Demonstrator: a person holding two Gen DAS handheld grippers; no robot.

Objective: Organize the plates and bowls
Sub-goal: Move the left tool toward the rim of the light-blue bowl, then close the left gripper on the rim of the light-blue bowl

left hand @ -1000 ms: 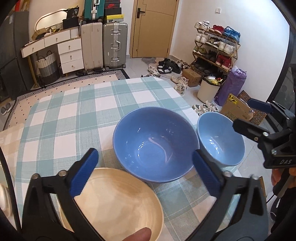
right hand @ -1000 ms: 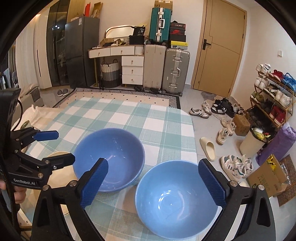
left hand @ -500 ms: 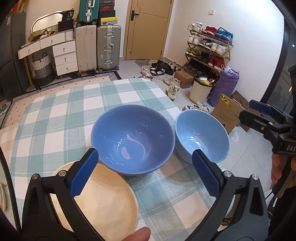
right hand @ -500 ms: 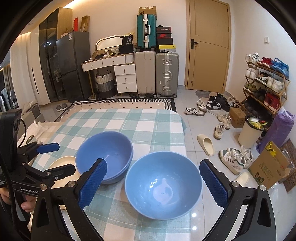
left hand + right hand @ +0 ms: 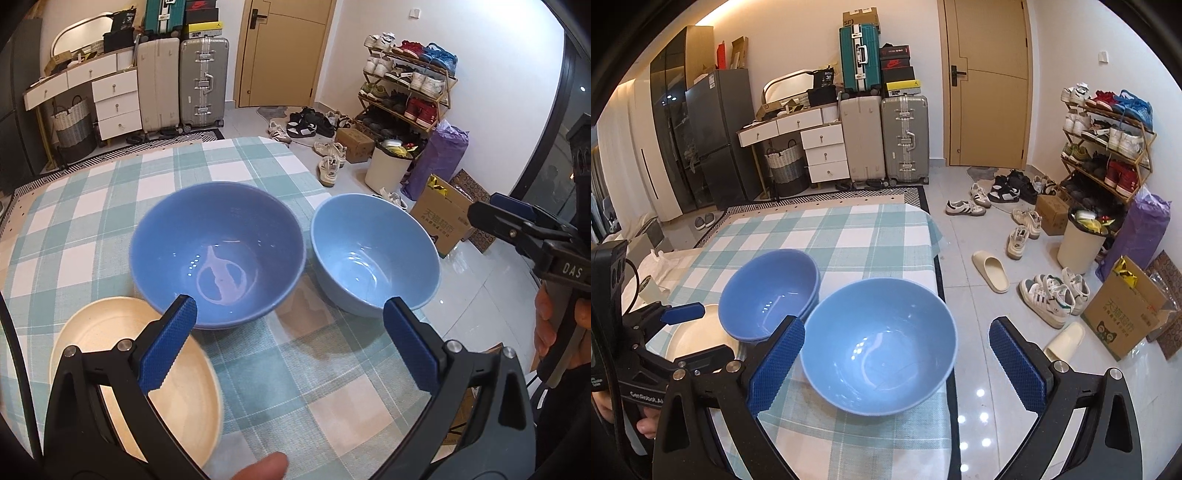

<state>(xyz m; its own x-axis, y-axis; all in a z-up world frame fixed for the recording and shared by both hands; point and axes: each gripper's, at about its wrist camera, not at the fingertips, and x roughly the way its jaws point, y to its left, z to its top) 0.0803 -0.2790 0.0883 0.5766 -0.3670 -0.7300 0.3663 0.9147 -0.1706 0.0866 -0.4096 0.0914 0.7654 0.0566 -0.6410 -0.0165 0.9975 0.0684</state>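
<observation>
Left gripper (image 5: 290,341): jaws spread wide, holding nothing, above the checked tablecloth (image 5: 314,384); cream plate (image 5: 173,398) under its left finger, darker blue bowl (image 5: 218,251) just ahead, its near side overlapping the plate's far rim. Right gripper (image 5: 895,363): jaws likewise wide apart and empty, the lighter blue bowl (image 5: 879,343) directly between and ahead of its fingers at the table's right edge, close beside the darker bowl, contact unclear. Beyond: suitcases (image 5: 905,136), shoe rack (image 5: 1108,147).

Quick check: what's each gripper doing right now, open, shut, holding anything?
Left gripper: open, holding nothing, above the table short of the darker blue bowl.
Right gripper: open, empty, light blue bowl ahead between its fingers.
</observation>
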